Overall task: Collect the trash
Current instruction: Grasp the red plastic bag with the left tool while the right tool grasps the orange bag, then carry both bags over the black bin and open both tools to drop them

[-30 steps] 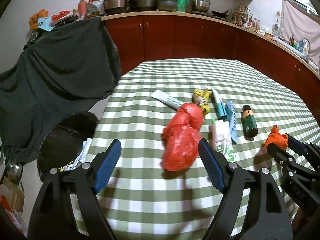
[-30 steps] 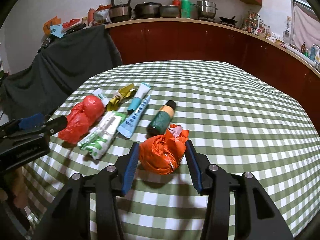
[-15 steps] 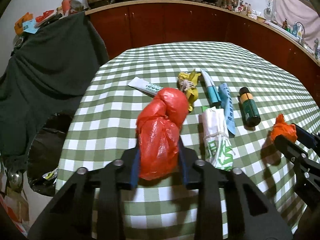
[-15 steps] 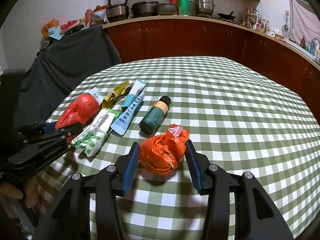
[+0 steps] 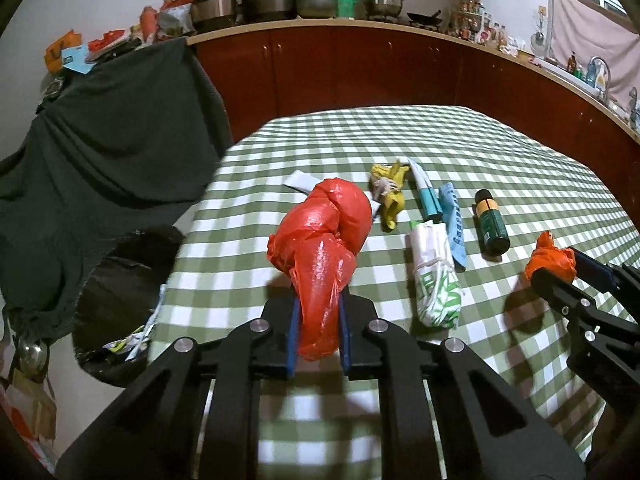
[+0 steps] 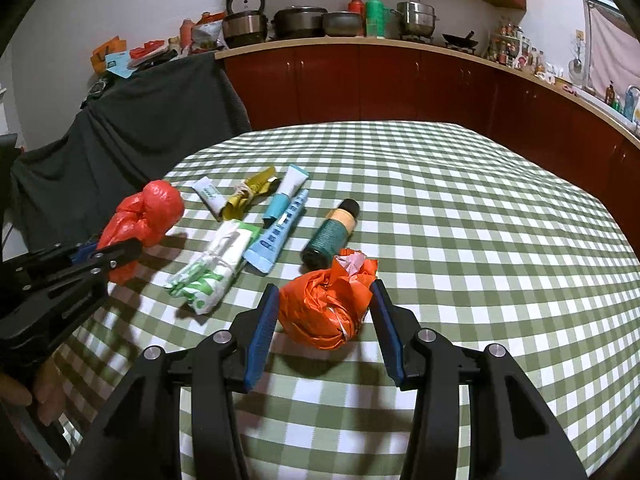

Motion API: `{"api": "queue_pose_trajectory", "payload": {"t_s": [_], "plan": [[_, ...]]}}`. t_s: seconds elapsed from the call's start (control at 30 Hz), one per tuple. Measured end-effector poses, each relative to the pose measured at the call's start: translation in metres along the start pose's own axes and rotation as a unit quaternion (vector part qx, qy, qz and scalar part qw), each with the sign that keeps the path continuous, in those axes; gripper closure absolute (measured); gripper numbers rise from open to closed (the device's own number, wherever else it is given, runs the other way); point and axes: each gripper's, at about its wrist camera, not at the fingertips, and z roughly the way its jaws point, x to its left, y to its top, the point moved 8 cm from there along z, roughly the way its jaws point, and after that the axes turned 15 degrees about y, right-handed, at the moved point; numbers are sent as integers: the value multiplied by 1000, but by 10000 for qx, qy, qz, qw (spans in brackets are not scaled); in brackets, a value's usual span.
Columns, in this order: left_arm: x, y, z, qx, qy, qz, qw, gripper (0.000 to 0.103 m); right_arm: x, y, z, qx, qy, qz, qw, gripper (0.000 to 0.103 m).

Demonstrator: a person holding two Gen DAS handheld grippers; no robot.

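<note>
Green-and-white checked tablecloth (image 6: 460, 208) covers the table. Dark green cloth (image 5: 100, 140) draped over something left of the table, near its far-left corner. Red cabinets (image 6: 380, 80) with a light countertop run along the back wall and curve round the right side. On the counter: rice cooker (image 6: 245, 20), dark pots (image 6: 298, 22), green thermos (image 6: 374, 15), steel steamer pot (image 6: 416, 18), wok (image 6: 460, 40), small jars (image 6: 508, 46) further right. Pink curtain (image 5: 592, 48) at far right.

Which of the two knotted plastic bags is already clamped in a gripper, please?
The red bag, pinched by the shut left gripper; the orange bag sits between the right gripper's open jaws.
</note>
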Motion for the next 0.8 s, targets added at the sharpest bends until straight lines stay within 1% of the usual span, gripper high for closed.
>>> {"api": "queue_pose_trajectory", "payload": {"t_s": [0.2, 0.3, 0.47, 0.67, 0.8], "plan": [[32, -5, -10, -1, 222, -266, 9994, 89, 20, 6, 0, -52, 124, -178, 9998, 56], [52, -8, -14, -15, 401, -403, 9984, 89, 36, 11, 3, -82, 229, -310, 9992, 56], [90, -14, -16, 2, 738, -629, 9953, 89, 71, 25, 12, -132, 556, -557, 9968, 56], [146, -24, -10, 125, 1207, -932, 9882, 89, 117, 44, 30, -211, 921, -873, 9917, 56], [184, -29, -3, 200, 1536, -1131, 9814, 89, 147, 55, 48, -206, 1170, -1040, 9875, 56]]}}
